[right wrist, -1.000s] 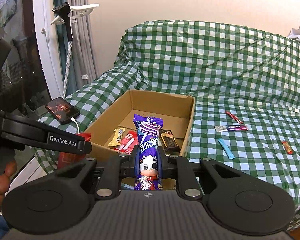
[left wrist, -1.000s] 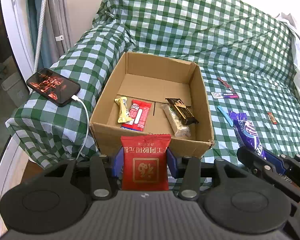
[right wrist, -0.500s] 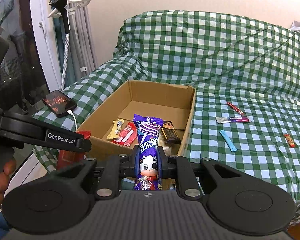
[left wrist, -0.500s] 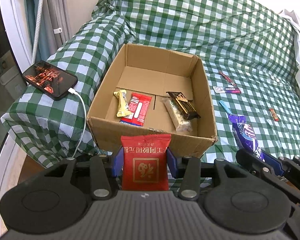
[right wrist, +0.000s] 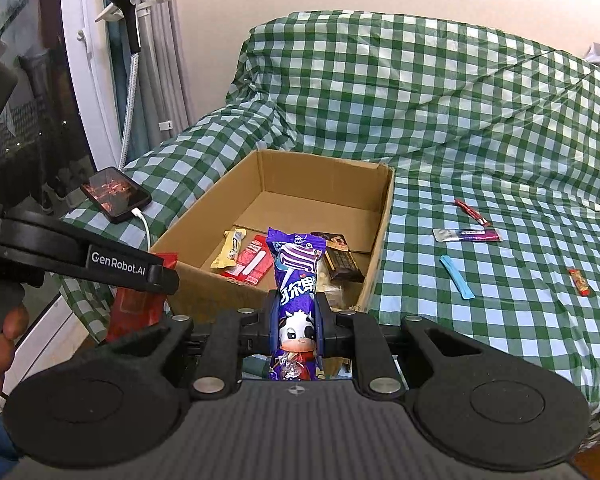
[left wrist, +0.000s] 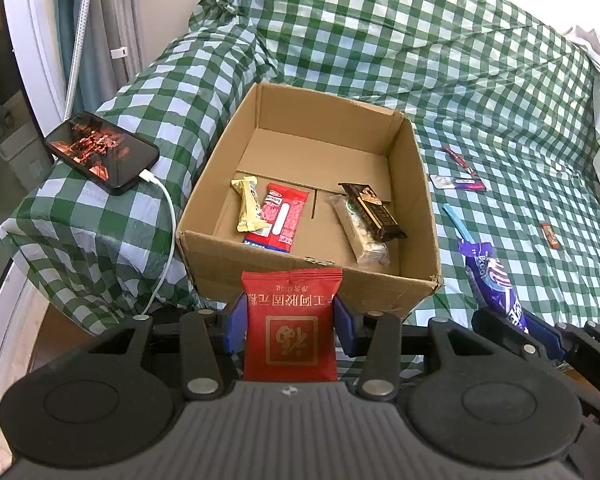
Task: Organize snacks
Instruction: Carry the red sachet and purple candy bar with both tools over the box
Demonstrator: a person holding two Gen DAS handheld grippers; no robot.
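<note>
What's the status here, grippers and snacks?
Left gripper shut on red packet. Right gripper shut on purple packet. Cardboard box just ahead, four snacks inside. Nothing blocking.

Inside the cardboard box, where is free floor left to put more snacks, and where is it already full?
The back half of the cardboard box, toward its far wall, is bare. A narrow strip also stays free between the red-and-white packet and the dark brown bar. The front half is crowded: yellow bar, red-and-white packet, dark brown bar over a clear-wrapped snack.
</note>
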